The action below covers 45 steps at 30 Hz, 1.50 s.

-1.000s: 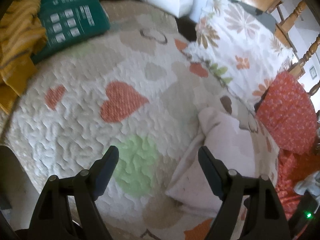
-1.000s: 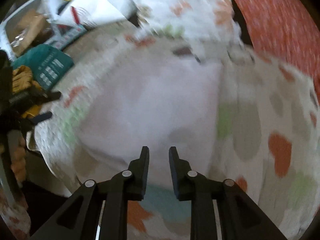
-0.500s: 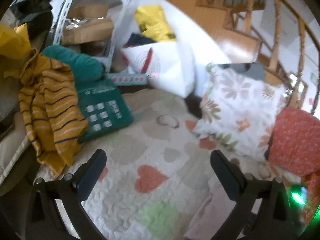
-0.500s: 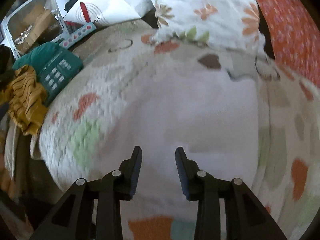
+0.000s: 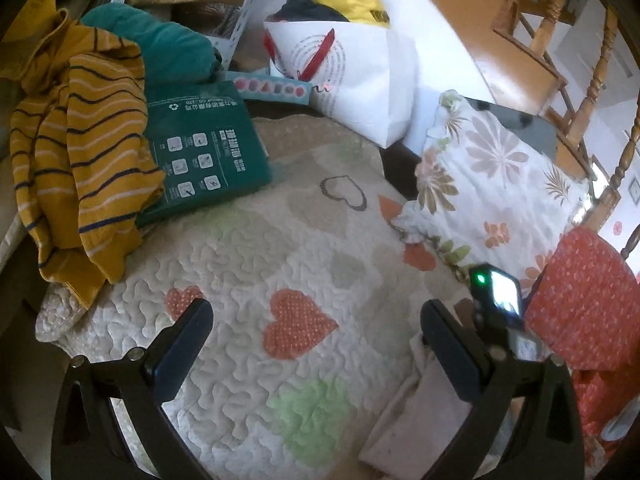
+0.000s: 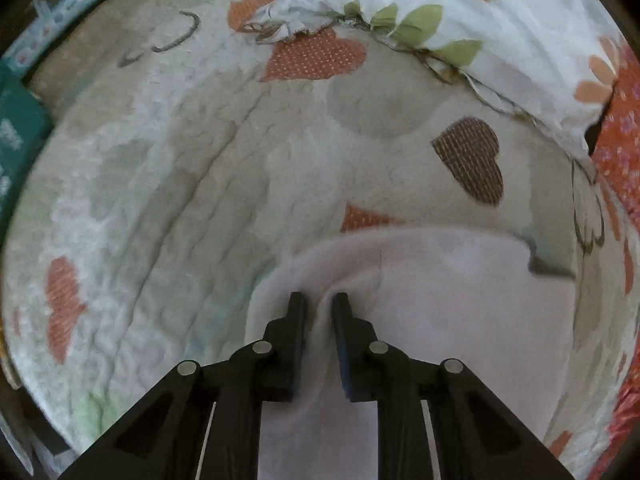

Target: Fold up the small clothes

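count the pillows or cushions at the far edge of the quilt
2. A white floral pillow lies along the far right edge of the heart-patterned quilt. A red dotted cushion sits right of it, nearer the camera. Others may be hidden beyond the frame.

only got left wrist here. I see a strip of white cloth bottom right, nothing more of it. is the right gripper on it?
Observer: Yes. The right gripper has just been closing its jaws and now pinches a raised ridge of the white garment, toward its left side.
Operator: rest of it flat?
Observer: Mostly. Past the pinch it lies spread fairly smooth on the quilt.
Operator: far edge clear of the pillow?
Observer: Yes. The far edge overlaps an orange heart patch and stops well short of the floral pillow. A brown heart patch lies bare between them.
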### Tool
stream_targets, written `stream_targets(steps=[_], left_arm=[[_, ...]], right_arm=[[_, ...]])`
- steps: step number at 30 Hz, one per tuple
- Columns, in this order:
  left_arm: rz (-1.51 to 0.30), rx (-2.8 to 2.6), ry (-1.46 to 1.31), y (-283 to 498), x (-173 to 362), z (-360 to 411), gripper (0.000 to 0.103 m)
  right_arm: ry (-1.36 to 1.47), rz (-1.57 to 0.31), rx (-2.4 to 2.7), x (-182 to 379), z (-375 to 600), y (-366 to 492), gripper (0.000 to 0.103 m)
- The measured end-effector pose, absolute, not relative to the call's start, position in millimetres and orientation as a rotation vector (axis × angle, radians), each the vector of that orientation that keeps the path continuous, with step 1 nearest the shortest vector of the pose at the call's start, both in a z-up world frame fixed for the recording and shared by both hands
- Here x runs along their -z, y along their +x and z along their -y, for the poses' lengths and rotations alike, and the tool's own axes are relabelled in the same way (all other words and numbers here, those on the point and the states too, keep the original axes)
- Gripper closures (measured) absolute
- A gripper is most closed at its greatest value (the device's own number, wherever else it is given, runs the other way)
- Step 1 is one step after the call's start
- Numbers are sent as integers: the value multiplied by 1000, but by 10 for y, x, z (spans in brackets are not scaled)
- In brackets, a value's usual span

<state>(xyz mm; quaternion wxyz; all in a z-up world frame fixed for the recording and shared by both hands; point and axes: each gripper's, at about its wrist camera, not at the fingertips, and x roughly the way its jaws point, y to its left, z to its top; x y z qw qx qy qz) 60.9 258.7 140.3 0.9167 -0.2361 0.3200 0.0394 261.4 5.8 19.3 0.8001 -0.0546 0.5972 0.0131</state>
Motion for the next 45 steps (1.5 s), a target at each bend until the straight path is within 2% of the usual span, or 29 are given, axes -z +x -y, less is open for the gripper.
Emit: stream_targets(steps=[5,7,10,14,19,22,24,26,29,33,36,40,45], left_arm=[[-667,-97,-477,646,-1381,-2592,0],[-669,-104,-473,652,-1383,-2603,0],[-671,-108,-473,647,-1387,-2623,0],[-690,-112,-478,652,-1353,-2632,0],[-710,-117,-449,638,-1311,-2556,0],[-713,-113,-430,615,-1294,-2506,0],[-709,-112,-405,598,-1301,-2457,0],[-694,-107,-387,567,-1332,-2421,0],[-645,-138,-331,456,-1434,-2359,0],[-530,-203,-287,210,-1591,-2324,0],[-477,-175,-331,62,-1683,-2356,0],[-516,-73,-323,26,-1699,-2315,0],[-625,-9,-293,80,-1631,-2146,0]], right_arm=[[-218,-1188,25,-165,-160,2865,86],[-171,-1111,9,-336,-126,2770,86],[-47,-1034,-81,-715,-24,2352,85],[-57,-1013,-260,-953,-61,1477,77],[-159,-1039,-293,-592,-184,765,77],[-33,-1163,-334,-136,-87,519,77],[-64,-1093,-321,-147,-86,217,77],[-95,-1110,-330,-221,-72,50,74],[44,-1133,-329,-360,181,-126,73],[120,-1093,-196,-469,540,-440,60],[202,-1091,-133,-494,774,-651,60],[235,-1059,-71,-569,961,-892,58],[288,-1042,-40,-589,1097,-1003,49]])
